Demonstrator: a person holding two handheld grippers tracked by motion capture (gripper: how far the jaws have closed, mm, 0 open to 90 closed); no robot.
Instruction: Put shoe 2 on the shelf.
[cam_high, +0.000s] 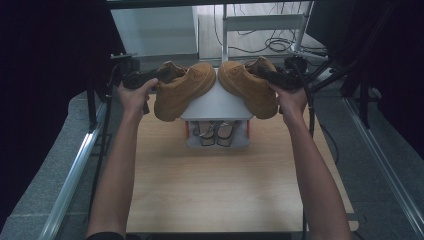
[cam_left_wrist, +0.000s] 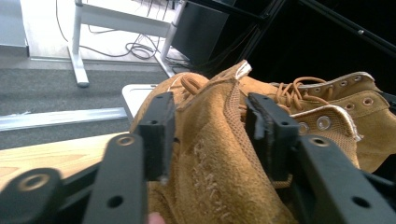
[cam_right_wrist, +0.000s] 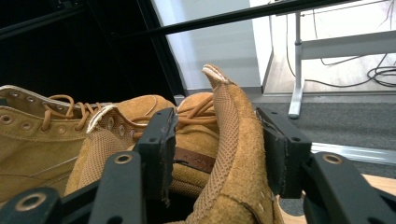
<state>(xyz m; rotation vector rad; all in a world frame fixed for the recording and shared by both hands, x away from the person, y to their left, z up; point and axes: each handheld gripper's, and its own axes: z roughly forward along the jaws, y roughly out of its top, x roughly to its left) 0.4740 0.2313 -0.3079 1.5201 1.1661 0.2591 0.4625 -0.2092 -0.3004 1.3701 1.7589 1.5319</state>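
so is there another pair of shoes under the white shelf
Yes, a pair of shoes sits below the white shelf holding the tan boots.

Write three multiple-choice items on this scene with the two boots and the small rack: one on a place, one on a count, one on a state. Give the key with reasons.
1. Where do the two tan boots sit?
A. On top of the small white rack
B. On the floor beside the table
C. At the near edge of the wooden table

2. How many tan boots are there?
A. One
B. Two
C. Four

3. How does the left gripper stand at its boot's collar?
A. Jaws spread on either side of the collar, gaps showing
B. Shut tight with nothing between
C. Raised well clear of the boot

Key:
1. A, the high view shows both boots on the rack's top, toes turned toward each other.
2. B, one boot is by each hand.
3. A, the left gripper view shows the suede collar between the two black jaws with space beside it.
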